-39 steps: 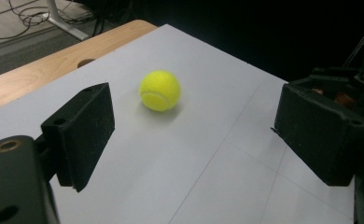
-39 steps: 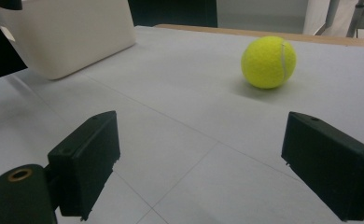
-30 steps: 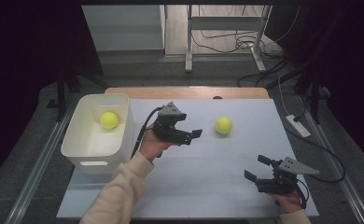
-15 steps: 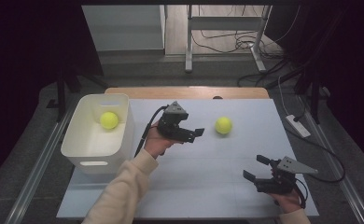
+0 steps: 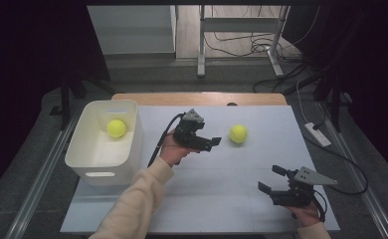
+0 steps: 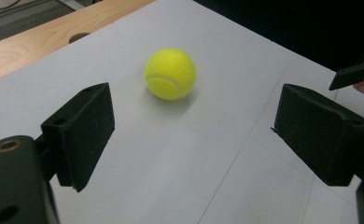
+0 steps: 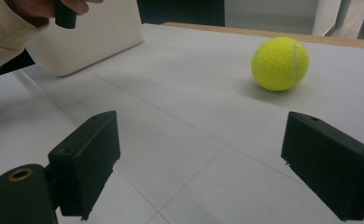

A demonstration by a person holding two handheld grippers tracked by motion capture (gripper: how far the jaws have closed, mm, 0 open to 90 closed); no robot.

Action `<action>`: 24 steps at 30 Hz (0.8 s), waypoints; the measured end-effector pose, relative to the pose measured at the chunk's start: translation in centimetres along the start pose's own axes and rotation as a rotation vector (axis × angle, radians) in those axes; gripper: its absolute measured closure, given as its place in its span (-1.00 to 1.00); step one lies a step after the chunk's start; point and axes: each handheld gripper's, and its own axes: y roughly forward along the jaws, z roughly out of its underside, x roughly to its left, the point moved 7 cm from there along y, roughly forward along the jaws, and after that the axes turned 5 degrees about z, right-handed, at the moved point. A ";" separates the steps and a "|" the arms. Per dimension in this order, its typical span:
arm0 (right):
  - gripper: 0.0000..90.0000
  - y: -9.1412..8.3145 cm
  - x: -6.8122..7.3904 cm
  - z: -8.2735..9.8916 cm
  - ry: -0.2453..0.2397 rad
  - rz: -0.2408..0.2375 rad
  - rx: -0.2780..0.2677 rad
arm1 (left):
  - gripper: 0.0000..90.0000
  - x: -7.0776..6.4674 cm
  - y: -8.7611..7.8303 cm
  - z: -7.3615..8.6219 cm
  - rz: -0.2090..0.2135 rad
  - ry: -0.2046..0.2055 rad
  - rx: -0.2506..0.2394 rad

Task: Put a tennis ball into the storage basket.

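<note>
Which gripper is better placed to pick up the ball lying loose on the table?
Left. The left gripper is open and aimed at the ball, close beside it. The right gripper is open too, but sits farther off near the table's front edge.

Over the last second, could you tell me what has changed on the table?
The left gripper, jaws open and empty, has edged toward the loose ball without touching it. The right gripper, the bin and the ball inside it stayed put.

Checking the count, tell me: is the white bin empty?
Not empty. The white bin holds one yellow tennis ball; a second ball lies outside it.
</note>
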 end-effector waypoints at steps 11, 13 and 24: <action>-0.74 0.3 0.0 -0.2 -0.002 -0.012 -0.002 | -0.71 0.3 1.0 -0.5 -0.015 0.008 0.007; -0.74 0.4 0.0 -0.2 -0.002 -0.013 -0.003 | -0.72 0.2 1.1 -0.6 -0.012 0.017 0.012; -0.74 0.4 0.1 -0.2 0.000 -0.013 0.001 | -0.72 0.4 2.3 -0.8 -0.014 0.025 0.034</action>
